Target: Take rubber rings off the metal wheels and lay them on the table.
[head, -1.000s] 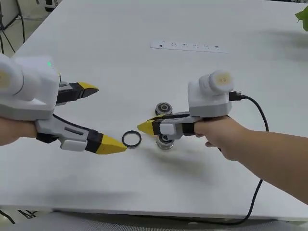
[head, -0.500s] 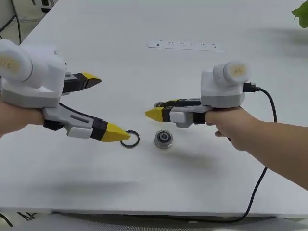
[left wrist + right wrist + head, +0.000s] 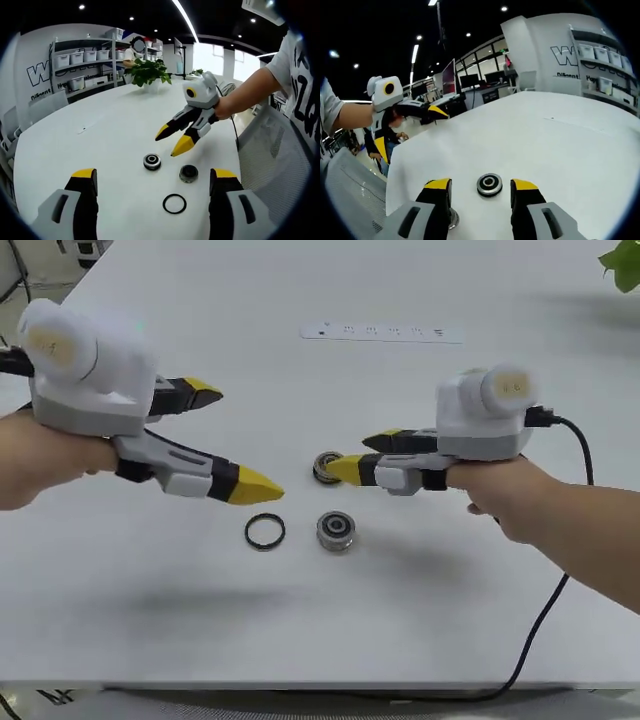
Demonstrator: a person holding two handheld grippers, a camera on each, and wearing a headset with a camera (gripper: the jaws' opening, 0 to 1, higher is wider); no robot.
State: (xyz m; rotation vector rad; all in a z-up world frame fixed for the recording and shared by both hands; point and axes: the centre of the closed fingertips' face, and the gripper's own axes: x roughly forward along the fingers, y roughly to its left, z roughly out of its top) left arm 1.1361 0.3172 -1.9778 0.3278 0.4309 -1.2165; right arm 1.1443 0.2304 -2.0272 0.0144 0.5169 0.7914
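A loose black rubber ring (image 3: 265,531) (image 3: 174,203) lies flat on the white table (image 3: 420,580). Just right of it stands a bare metal wheel (image 3: 335,530) (image 3: 188,173). Farther back sits a second wheel (image 3: 324,467) (image 3: 152,161) (image 3: 489,184) with a dark ring still around it. My right gripper (image 3: 362,454) (image 3: 171,141) (image 3: 481,185) is open and holds nothing, with its tips just short of that second wheel. My left gripper (image 3: 235,438) (image 3: 155,175) hovers wide open above and left of the loose ring. The bare wheel (image 3: 453,218) peeks out behind my right gripper's left jaw.
A white power strip (image 3: 380,333) lies at the back of the table. A green plant (image 3: 625,265) (image 3: 147,72) stands at the far right corner. The right gripper's black cable (image 3: 545,610) trails over the front edge. Shelves and a person stand beyond the table.
The right gripper has risen off the near bare wheel and pulled right and back toward the rear wheel. The left gripper has lifted up and back from the loose ring, which stays put.
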